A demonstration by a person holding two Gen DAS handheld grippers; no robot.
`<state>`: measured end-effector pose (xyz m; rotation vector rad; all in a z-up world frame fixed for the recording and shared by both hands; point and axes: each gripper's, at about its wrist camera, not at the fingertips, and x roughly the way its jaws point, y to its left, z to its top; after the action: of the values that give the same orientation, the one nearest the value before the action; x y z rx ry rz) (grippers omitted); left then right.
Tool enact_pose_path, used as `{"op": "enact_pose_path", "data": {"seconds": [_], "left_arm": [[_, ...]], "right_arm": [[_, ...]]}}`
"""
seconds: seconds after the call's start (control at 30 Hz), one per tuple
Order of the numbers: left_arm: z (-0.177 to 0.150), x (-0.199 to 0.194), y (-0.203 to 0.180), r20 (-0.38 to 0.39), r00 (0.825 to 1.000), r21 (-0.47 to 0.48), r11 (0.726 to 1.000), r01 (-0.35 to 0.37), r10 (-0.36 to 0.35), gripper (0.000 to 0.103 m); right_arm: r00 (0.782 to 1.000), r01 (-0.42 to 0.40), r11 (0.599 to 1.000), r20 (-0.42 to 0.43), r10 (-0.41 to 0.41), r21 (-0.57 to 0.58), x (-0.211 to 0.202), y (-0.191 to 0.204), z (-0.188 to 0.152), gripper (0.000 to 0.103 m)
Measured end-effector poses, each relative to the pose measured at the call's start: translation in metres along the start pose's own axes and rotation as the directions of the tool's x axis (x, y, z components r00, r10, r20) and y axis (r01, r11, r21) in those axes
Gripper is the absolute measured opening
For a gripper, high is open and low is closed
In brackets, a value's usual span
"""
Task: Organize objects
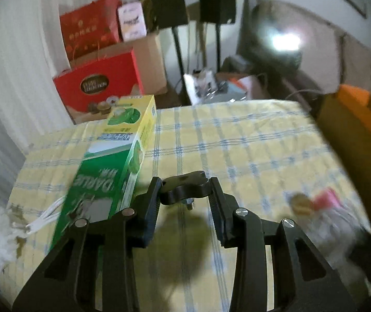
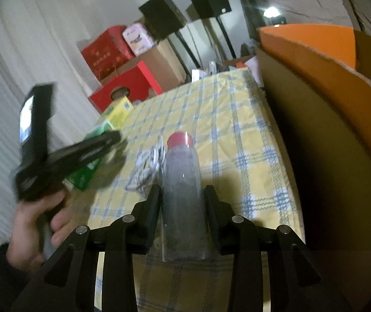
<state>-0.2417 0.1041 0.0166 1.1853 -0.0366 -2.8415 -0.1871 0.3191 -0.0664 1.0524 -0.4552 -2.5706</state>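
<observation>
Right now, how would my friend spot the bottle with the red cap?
Look at the yellow checked tablecloth. The right claw grips the bottle just past a tangle of white cable. It is grey with a red cap, unlike the green box.

Pink packet [image 1: 327,199] at right too blurred to identify; bottle [image 2: 183,195] base hidden

yellow-and-blue checked woven cloth on the table [image 1: 237,140]: matt, slightly rough | green-and-yellow printed cardboard carton [image 1: 112,161]: smooth, glossy | clear plastic bottle with red plastic cap [image 2: 183,189]: smooth, faint sheen | black plastic clamp part [image 1: 185,189]: semi-gloss | orange-lined brown corrugated cardboard box [image 2: 328,78]: matt | left gripper [image 1: 185,205], right gripper [image 2: 183,208]: matt black plastic, bright metal screws
</observation>
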Motion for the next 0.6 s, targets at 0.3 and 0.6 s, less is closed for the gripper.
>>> {"op": "enact_pose_path", "data": {"seconds": [0.3, 0.6], "left_arm": [[-0.028, -0.055, 0.049, -0.016, 0.998, -0.085, 0.995, 0.052, -0.054, 0.034], [-0.032, -0.063, 0.059, 0.003, 0.998, -0.063, 0.996, 0.068, -0.068, 0.034]], "right_arm": [[0.987, 0.005, 0.994, -0.159, -0.023, -0.109, 0.011, 0.014, -0.007, 0.037], [0.981, 0.059, 0.991, -0.176, -0.081, -0.123, 0.008, 0.016, 0.019, 0.037]]}}
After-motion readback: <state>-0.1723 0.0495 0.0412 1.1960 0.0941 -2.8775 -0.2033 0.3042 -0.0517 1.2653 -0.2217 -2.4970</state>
